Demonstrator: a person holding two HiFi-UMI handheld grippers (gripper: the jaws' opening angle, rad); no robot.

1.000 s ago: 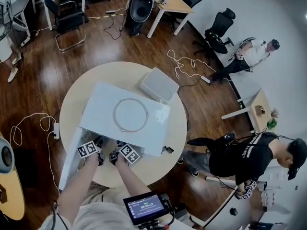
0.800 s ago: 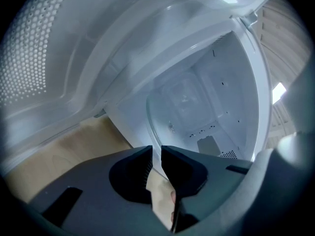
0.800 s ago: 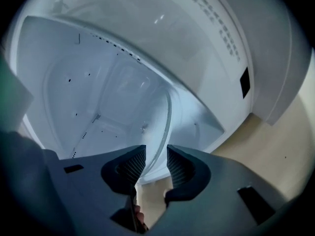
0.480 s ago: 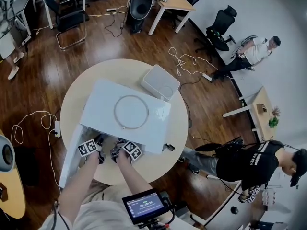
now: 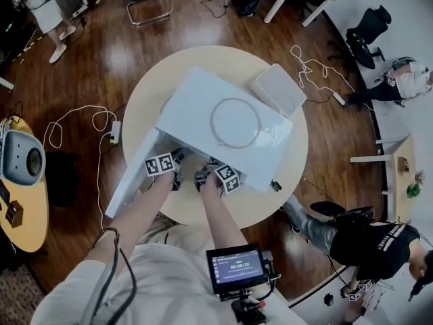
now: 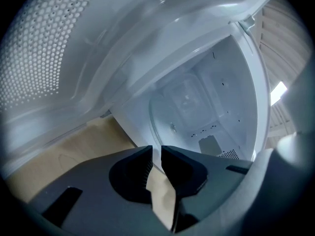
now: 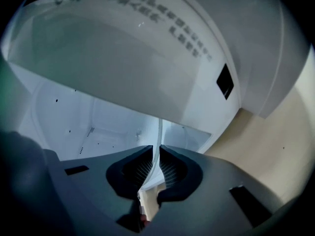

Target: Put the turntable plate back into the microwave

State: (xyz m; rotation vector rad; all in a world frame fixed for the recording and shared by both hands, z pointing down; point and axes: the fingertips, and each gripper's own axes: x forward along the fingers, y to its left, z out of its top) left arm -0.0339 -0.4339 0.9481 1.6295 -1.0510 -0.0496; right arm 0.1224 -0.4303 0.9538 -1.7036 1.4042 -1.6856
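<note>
Reaching into the open front of the white microwave [image 5: 196, 107] on the round tabletop [image 5: 257, 205], both grippers meet the clear glass turntable plate [image 6: 177, 117], which lies inside the cavity with its near rim at the opening. The left gripper [image 6: 155, 149] is clenched to a narrow slit with the plate's curved rim running into it, and the right gripper [image 7: 158, 149], whose jaws have just been closing, is grasping the same plate's thin edge between its ribbed pads. The microwave door [image 5: 132, 181] hangs open beside the left gripper.
</note>
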